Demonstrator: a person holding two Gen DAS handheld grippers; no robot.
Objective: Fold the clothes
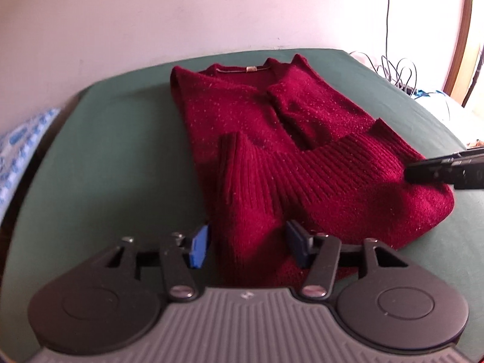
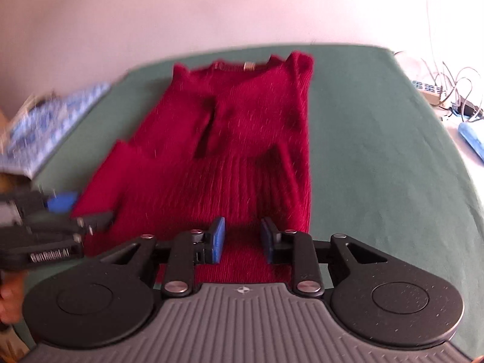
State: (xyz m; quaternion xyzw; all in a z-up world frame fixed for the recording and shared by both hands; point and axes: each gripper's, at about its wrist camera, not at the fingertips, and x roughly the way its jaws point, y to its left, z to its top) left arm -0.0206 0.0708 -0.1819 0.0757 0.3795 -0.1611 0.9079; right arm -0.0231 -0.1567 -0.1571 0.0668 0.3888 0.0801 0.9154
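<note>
On the green counter (image 1: 121, 139) we saw the red sweater (image 1: 302, 139) lying partly folded, sleeves turned in, its long axis running away from us toward the collar. We held both grippers at its near hem: the left gripper (image 1: 246, 246) with fingers wide astride a ribbed fold, the right gripper (image 2: 242, 239) likewise parted over the hem. Blue-patterned cloth (image 2: 48, 127) and cables (image 2: 447, 90) lay well aside.
</note>
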